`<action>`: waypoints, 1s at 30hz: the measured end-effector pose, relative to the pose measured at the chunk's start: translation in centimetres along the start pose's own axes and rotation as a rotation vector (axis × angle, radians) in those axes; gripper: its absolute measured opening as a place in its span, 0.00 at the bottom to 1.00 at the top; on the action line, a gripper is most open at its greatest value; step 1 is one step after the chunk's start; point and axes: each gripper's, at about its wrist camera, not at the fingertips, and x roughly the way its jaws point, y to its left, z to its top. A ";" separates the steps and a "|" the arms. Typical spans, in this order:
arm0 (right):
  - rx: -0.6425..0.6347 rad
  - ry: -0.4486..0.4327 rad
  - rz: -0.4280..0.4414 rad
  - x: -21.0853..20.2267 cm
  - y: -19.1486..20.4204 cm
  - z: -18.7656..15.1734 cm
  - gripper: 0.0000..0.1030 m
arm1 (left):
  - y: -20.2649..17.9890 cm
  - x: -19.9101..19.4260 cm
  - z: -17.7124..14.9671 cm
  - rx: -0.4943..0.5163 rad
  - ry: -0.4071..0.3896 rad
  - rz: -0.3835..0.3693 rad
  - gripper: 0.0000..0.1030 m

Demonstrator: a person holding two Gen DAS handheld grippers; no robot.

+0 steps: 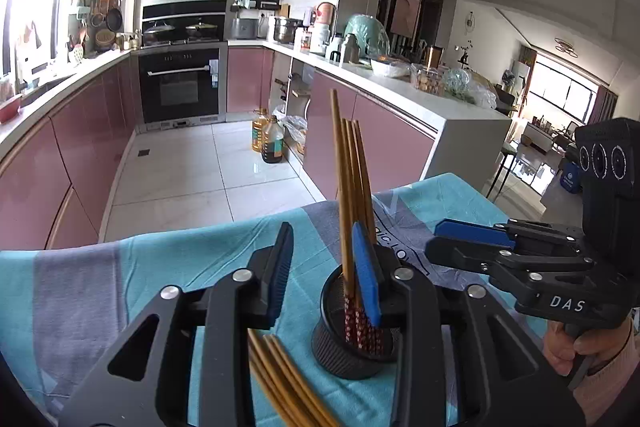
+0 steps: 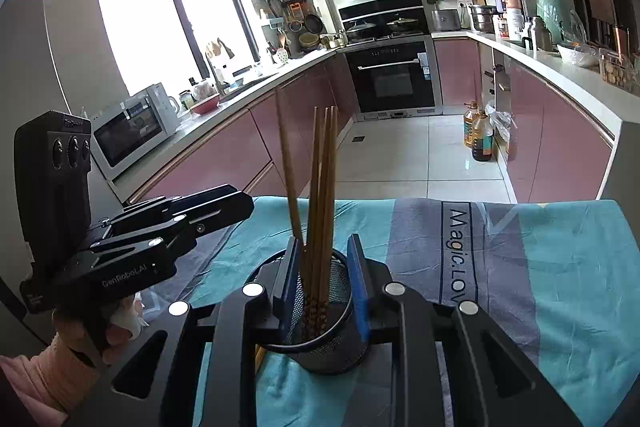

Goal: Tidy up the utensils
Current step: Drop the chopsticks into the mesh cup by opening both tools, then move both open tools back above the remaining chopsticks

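Observation:
A black mesh holder point(image 1: 340, 347) point(image 2: 332, 351) stands on the blue-and-grey cloth point(image 1: 120, 287) point(image 2: 560, 267). Several wooden chopsticks point(image 1: 348, 187) point(image 2: 320, 187) stand upright in it, patterned ends down. My right gripper point(image 2: 324, 283) straddles that bundle just above the rim, its jaws slightly apart and not pressing on it. My left gripper point(image 1: 322, 271) is open beside the holder, with the standing sticks near its right pad point(image 1: 366, 275). More chopsticks point(image 1: 280, 379) lie flat on the cloth under it. Each gripper shows from the side in the other view: right gripper point(image 1: 434, 241), left gripper point(image 2: 240, 201).
The table's far edge drops to a tiled kitchen floor with oil bottles point(image 1: 272, 143) by the pink cabinets. An oven point(image 2: 392, 79) stands at the back and a microwave point(image 2: 132, 127) on the left counter. Hands in pink sleeves point(image 1: 592, 351) hold both handles.

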 end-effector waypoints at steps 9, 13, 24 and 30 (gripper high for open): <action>-0.075 0.015 0.110 -2.3 3.4 -3.6 0.28 | 1.1 -5.4 -3.7 0.027 0.040 0.017 0.45; -0.085 0.104 0.134 -0.2 4.9 -6.0 0.28 | 1.8 -5.6 -7.6 0.025 0.136 0.041 0.45; -0.006 0.253 0.132 4.4 5.6 -10.2 0.28 | 3.0 -3.2 -14.4 -0.066 0.305 0.028 0.45; 0.018 0.265 0.123 4.6 5.1 -10.9 0.28 | 2.3 -1.6 -14.8 -0.057 0.341 0.047 0.44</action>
